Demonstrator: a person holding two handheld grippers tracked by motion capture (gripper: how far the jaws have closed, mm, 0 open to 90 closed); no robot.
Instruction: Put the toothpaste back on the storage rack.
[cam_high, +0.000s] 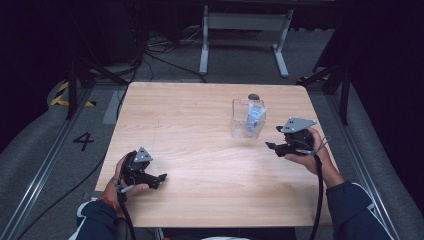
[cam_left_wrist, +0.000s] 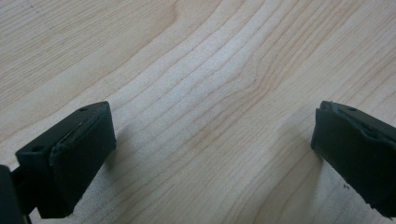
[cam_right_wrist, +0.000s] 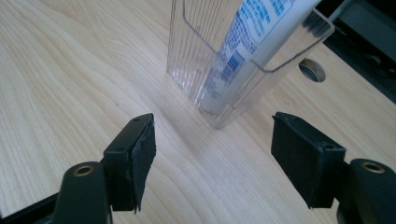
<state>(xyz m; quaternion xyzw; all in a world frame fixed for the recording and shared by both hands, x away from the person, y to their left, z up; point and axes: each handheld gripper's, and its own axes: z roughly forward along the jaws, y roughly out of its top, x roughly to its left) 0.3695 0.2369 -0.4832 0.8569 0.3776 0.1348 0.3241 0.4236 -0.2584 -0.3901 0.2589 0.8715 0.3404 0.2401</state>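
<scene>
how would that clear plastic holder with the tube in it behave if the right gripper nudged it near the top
The clear plastic holder looks tall and narrow-based, so a high push would probably tip it rather than slide it. Its thin transparent walls suggest it is light. The toothpaste tube leans inside against one side, likely shifting its balance that way. The smooth ribbed plastic may slip between the fingers.

A container (cam_high: 247, 119) is set on the worktop (cam_high: 200, 150) toward its far right, with a tube (cam_high: 254, 114) leaned inside it. The right tool (cam_high: 274, 146) is held just beside it, the left tool (cam_high: 161, 179) well apart at the near left.
</scene>
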